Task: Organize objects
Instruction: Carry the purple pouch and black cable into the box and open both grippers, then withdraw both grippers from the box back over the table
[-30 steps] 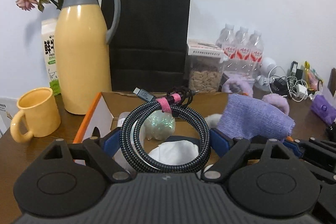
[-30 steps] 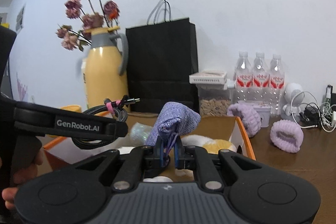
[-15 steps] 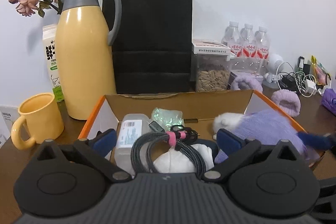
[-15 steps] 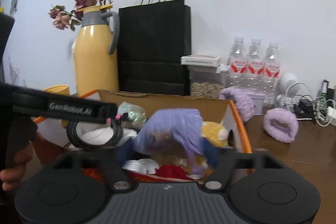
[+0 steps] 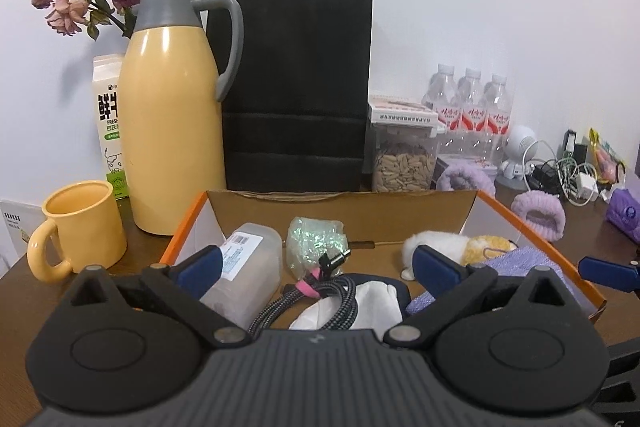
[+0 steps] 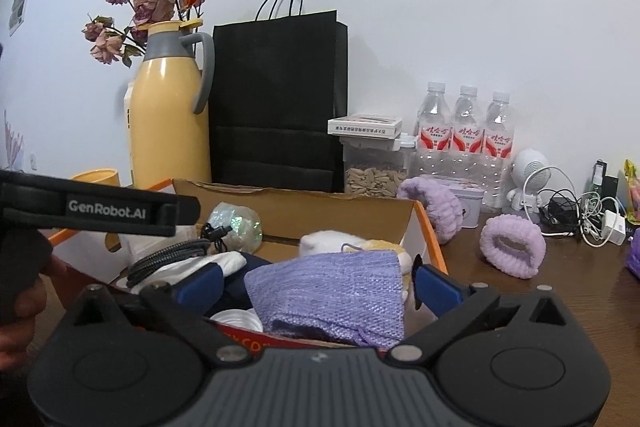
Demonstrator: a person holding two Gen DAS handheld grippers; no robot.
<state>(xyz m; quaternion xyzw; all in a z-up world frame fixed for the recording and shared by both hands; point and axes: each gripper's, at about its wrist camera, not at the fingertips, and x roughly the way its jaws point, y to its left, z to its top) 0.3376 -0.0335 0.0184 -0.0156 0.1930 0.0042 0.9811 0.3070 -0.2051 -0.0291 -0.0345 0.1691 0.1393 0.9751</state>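
Left wrist view runs from a yellow mug [image 5: 82, 223] and a tall yellow thermos jug [image 5: 172, 131] at the desk's [image 5: 24, 291] left edge, both parked outside the cardboard box [image 5: 344, 203], presumably because they stay on the desk while the small clutter gets gathered. Inside the box, a clear plastic case [image 5: 248, 267] lies by the left wall, a shiny wrapped packet [image 5: 316, 243] sits toward the back, and the braided cable [image 5: 316, 301], coiled and bound by a pink strap so it cannot unravel, rests on white cloth near the front. The left gripper [image 5: 320, 267] hangs over that coil with its jaws spread wide, having just been opening in the last second; the cable lies below and between them but neither pad presses on it, so it reads as released. Further right, a plush toy [image 6: 352, 247] fills the back corner and the purple knitted cloth [image 6: 332, 299] lies slumped on top of the pile. The right gripper [image 6: 320, 287] has likewise just been opening and now stands spread on either side of the cloth without pinching it. Two purple fuzzy bands [image 6: 512, 247] are out on the desk to the right of the box, likely the next items to collect.
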